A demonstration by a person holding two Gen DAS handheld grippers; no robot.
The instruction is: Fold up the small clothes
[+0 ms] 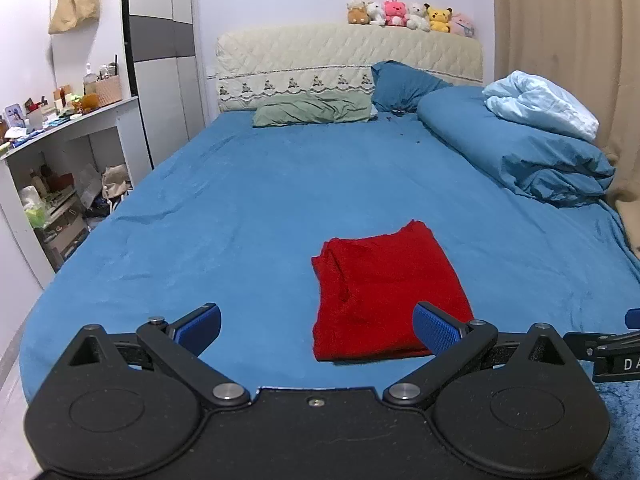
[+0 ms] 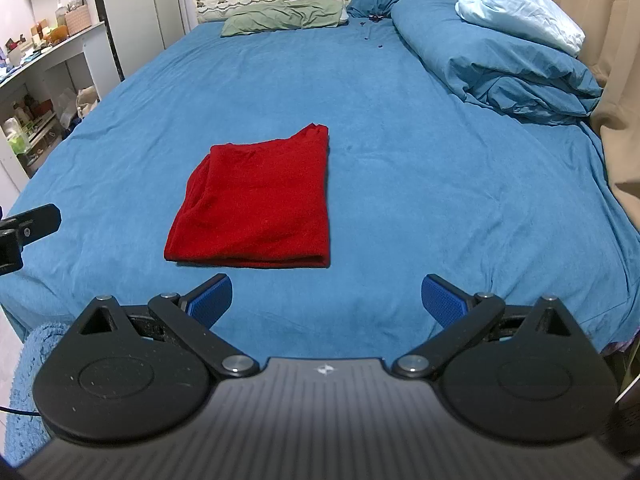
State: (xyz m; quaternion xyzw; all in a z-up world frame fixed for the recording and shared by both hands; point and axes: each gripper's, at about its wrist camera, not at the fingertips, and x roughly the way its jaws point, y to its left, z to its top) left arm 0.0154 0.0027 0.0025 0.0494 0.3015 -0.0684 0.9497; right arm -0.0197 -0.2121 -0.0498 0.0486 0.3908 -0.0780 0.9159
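Note:
A red garment (image 1: 380,292) lies folded into a rough rectangle on the blue bed sheet (image 1: 260,200); it also shows in the right wrist view (image 2: 260,208). My left gripper (image 1: 318,330) is open and empty, held near the bed's front edge, its right finger in front of the garment's near right corner. My right gripper (image 2: 326,300) is open and empty, just short of the garment's near edge. The right gripper's tip shows at the left wrist view's right edge (image 1: 608,344); the left gripper's tip shows at the right wrist view's left edge (image 2: 28,228).
A folded blue duvet (image 1: 520,148) with a pale blue blanket (image 1: 540,104) lies at the bed's right. A green pillow (image 1: 316,109) and blue pillow (image 1: 400,84) lie by the headboard (image 1: 320,52). Cluttered shelves (image 1: 60,184) stand left, a curtain (image 1: 580,40) right.

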